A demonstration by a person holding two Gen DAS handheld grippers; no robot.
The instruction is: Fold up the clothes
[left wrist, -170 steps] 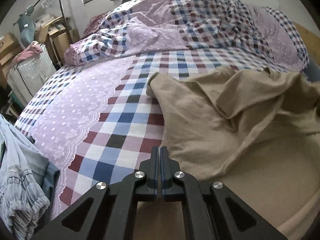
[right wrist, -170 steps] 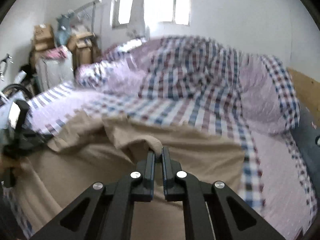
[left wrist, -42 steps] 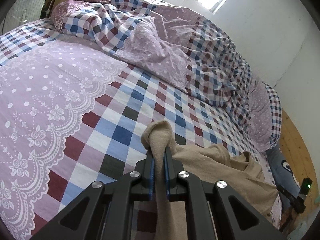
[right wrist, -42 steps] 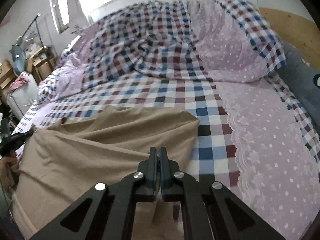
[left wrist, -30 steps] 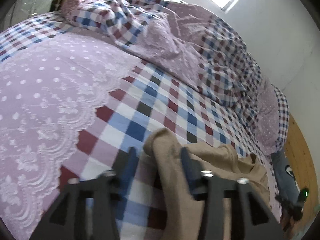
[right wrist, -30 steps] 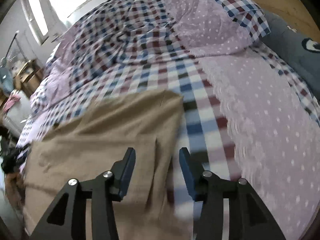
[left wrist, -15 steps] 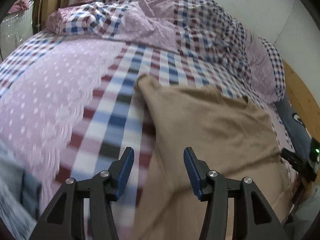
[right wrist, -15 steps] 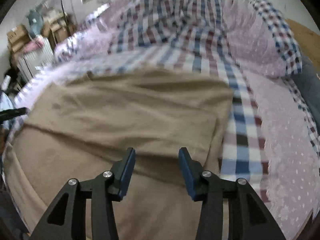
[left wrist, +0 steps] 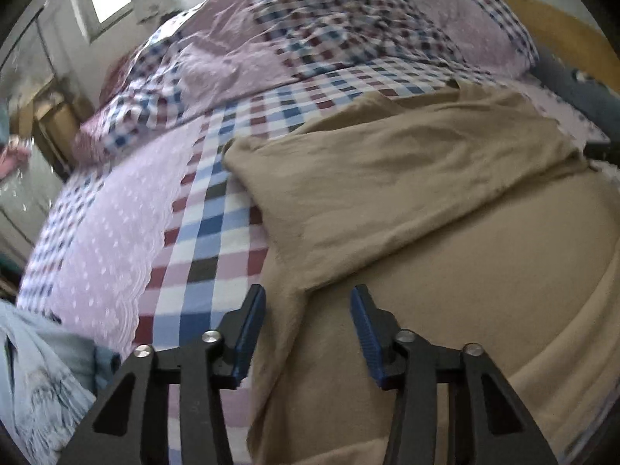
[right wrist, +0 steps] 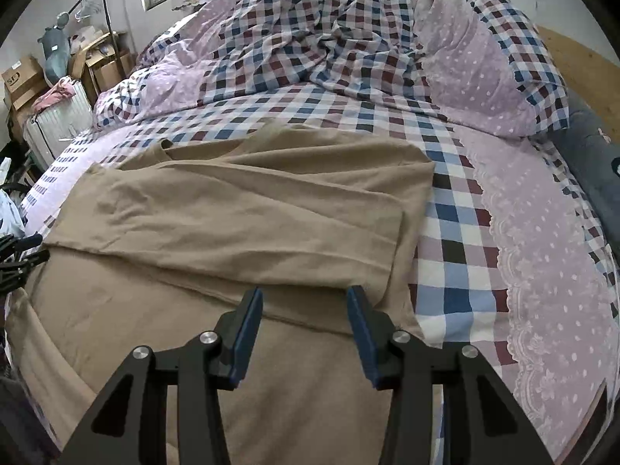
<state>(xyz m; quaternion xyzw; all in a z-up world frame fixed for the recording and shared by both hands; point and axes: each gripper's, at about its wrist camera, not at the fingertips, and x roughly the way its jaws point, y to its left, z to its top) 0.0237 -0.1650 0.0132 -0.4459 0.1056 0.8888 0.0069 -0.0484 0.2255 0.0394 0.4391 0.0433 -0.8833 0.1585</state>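
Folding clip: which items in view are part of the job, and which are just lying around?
In the job:
tan garment, part-folded on the bed
left tongs, open
right tongs, open

Lying about:
checked duvet
light blue garment
cardboard boxes
clothes rail

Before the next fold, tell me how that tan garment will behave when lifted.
The tan garment will probably go limp and drape, judging by its soft creases. It looks thin, so likely light. The folded-over flap may slide open, as both grippers are open above it.

Both wrist views look low across the tan garment (left wrist: 407, 201) toward bedding (right wrist: 329, 46).
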